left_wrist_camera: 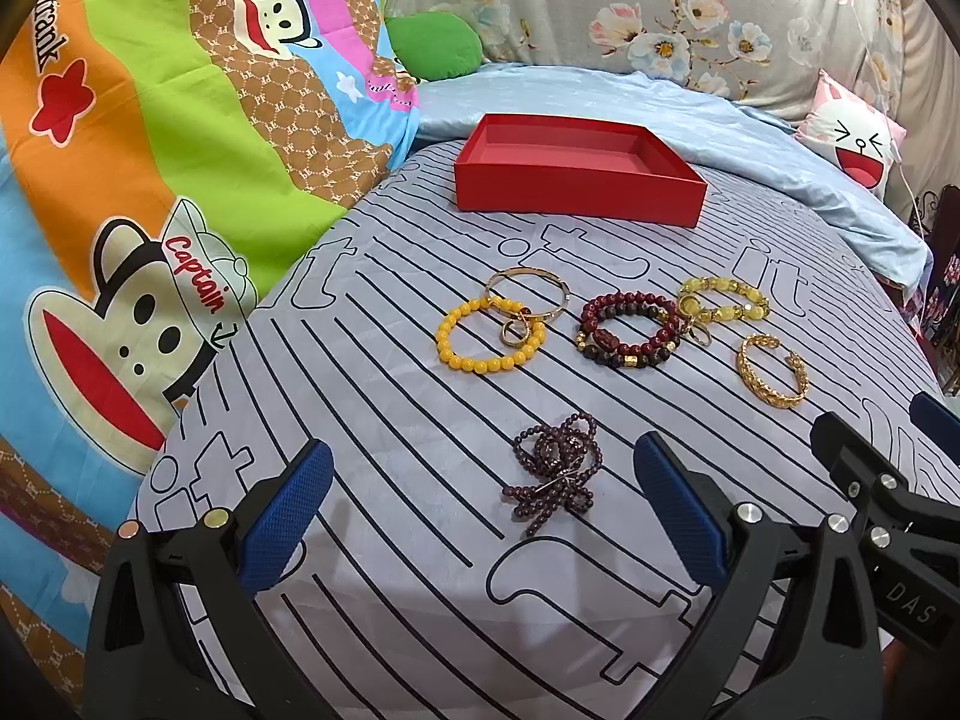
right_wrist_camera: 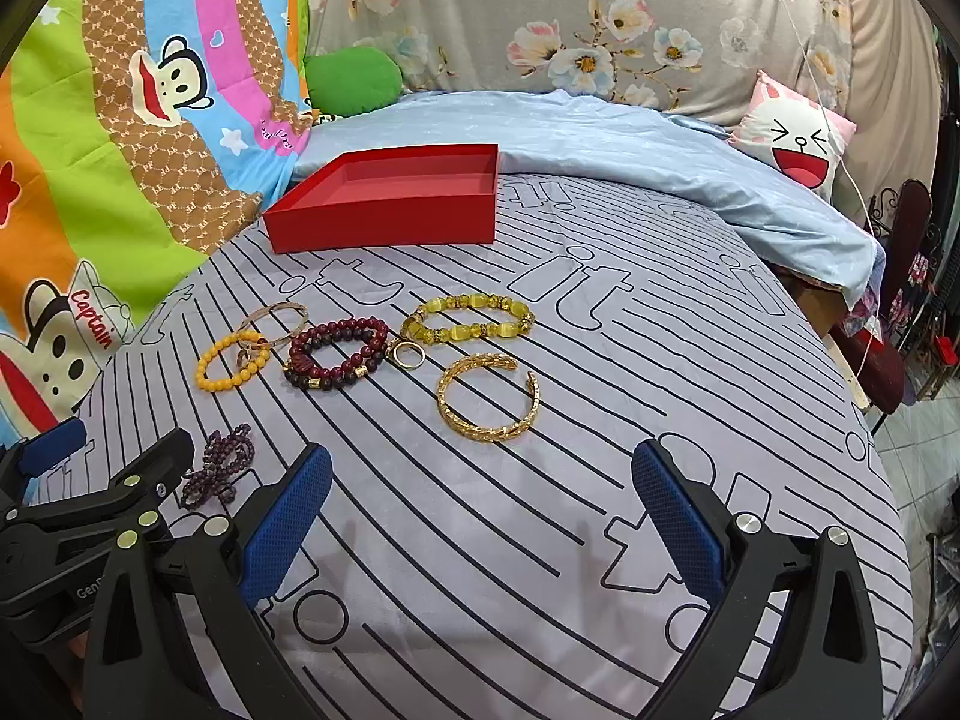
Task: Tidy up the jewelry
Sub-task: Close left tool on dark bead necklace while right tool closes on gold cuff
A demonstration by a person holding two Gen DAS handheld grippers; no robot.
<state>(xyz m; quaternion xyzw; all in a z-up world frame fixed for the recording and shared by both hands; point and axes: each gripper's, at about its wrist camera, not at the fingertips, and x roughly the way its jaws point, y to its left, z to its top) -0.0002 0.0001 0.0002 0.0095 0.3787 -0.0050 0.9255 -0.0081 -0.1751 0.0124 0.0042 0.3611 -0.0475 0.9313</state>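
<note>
Several pieces of jewelry lie on the striped bedsheet. A purple bead strand (left_wrist_camera: 555, 474) lies just ahead of my open, empty left gripper (left_wrist_camera: 480, 480); it also shows in the right wrist view (right_wrist_camera: 219, 468). Beyond it are an orange bead bracelet (left_wrist_camera: 489, 336), a thin gold bangle (left_wrist_camera: 528, 294), a dark red bead bracelet (left_wrist_camera: 627, 330), a yellow stone bracelet (left_wrist_camera: 723, 297) and a gold cuff (left_wrist_camera: 771, 369). The cuff (right_wrist_camera: 489, 399) lies ahead of my open, empty right gripper (right_wrist_camera: 480, 480). An empty red box (left_wrist_camera: 576, 165) sits at the back.
A light blue quilt (right_wrist_camera: 600, 132) is bunched behind the box. A cartoon-print duvet (left_wrist_camera: 120, 180) rises on the left. A rabbit-face cushion (right_wrist_camera: 792, 132) and floral pillows are at the back. The bed edge (right_wrist_camera: 864, 420) drops off on the right.
</note>
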